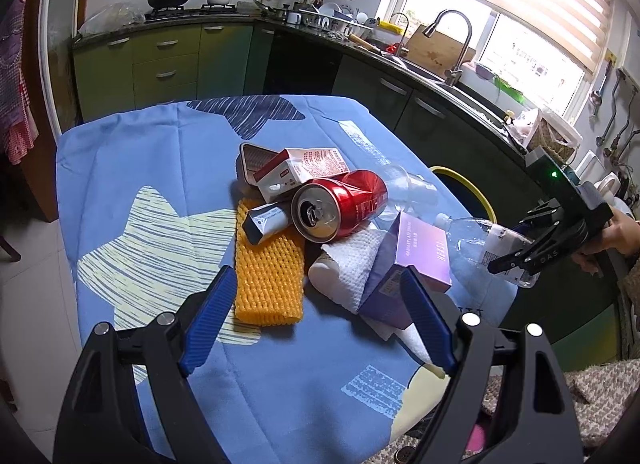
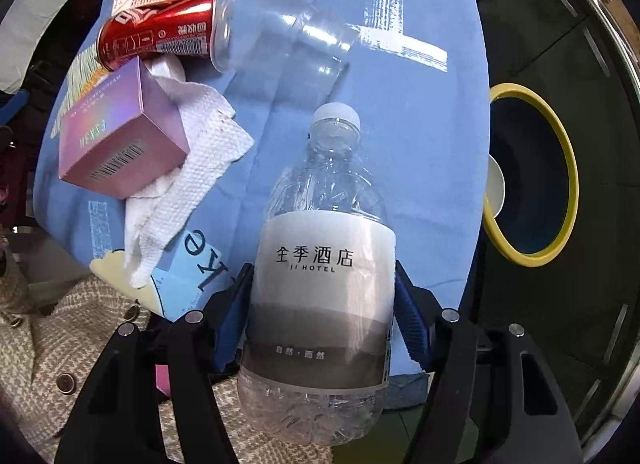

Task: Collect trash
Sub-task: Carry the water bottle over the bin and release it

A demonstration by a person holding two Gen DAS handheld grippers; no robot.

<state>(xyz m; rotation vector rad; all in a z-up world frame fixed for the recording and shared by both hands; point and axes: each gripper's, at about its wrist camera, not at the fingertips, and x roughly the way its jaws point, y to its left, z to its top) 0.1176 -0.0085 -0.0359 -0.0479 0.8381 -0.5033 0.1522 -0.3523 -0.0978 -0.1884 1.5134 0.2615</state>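
On the blue tablecloth (image 1: 168, 168) a whole heap of trash is sitting in the middle: a red can (image 1: 340, 204) is lying on its side with its open top facing the left camera, a carton (image 1: 304, 170) is leaning behind it against a small tin (image 1: 252, 158), and an orange foam net (image 1: 266, 278) is lying flat in front with a silver packet (image 1: 266, 222) resting on its far end. Right of that, a purple box (image 1: 412, 264) is sitting on a white paper towel (image 1: 356, 264), and a clear cup (image 2: 288, 36) is lying just past the can's base. The right gripper (image 2: 322, 312) is clamping a clear bottle (image 2: 324, 264) around its label, blue pads pressing both sides, cap pointing away, holding it over the table's edge near the box. Beyond that edge a yellow-rimmed bin (image 2: 560, 152) is standing on the floor. The left gripper (image 1: 316, 320) is hanging low over the near side of the pile with its fingers spread wide, nothing between them, the net and box just ahead.
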